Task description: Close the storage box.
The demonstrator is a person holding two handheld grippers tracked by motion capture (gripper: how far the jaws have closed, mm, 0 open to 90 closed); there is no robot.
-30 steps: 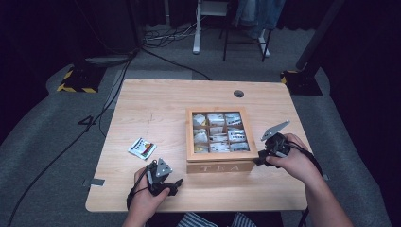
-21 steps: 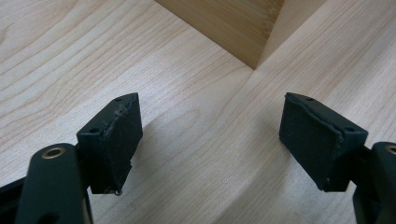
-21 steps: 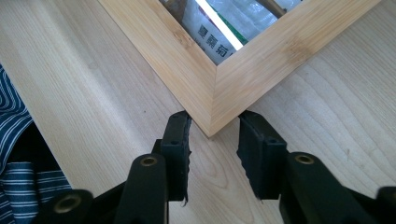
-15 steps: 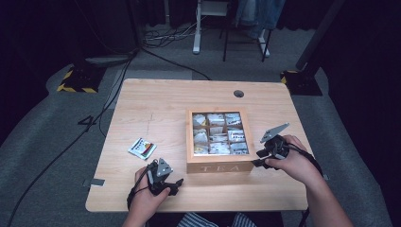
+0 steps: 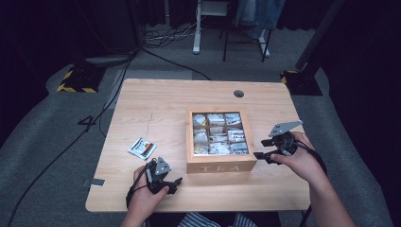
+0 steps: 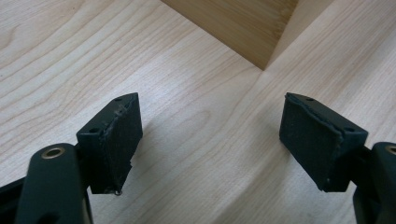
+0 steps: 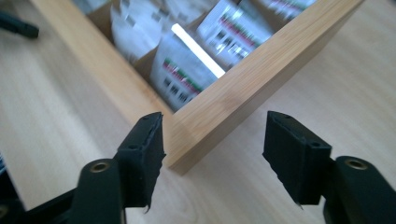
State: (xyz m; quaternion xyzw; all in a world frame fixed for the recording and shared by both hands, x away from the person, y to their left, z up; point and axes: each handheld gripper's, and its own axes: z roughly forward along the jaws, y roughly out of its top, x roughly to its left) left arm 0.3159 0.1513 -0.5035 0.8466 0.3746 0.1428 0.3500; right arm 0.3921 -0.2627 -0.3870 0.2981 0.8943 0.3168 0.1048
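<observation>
A person seated at a pale wood-grain table [image 5: 156,101] works two handheld black grippers around a square bamboo tea box [image 5: 221,165], its front face stamped "TEA" and its open top split by thin wooden dividers into compartments packed with glossy white sachets [image 5: 219,136].

The right gripper [image 5: 265,149], held in the right hand [image 5: 298,161], sits just beside the box's right front corner. In the right gripper view, that smooth, sharp-edged corner [image 7: 184,161] stands between its two blocky, matte black pads; the left one [image 7: 147,149] lies close against the box's front wall, the other [image 7: 292,151] stands off from the side wall with bare table between. Its jaws have just been opening and stand apart, pressing on nothing. A grey three-cornered plate [image 5: 284,127] rides on top of it.

The left gripper [image 5: 174,184], in the left hand [image 5: 142,201], rests low over the table just short of the box's left front corner. In the left gripper view its rough-edged rubbery pads [image 6: 119,135] are spread wide with only streaked wood grain between them; the box's corner [image 6: 266,65] lies ahead of them, apart.

Beyond the left gripper, away from the box, a single flat sachet [image 5: 143,148] with red and green print lies on the tabletop.
</observation>
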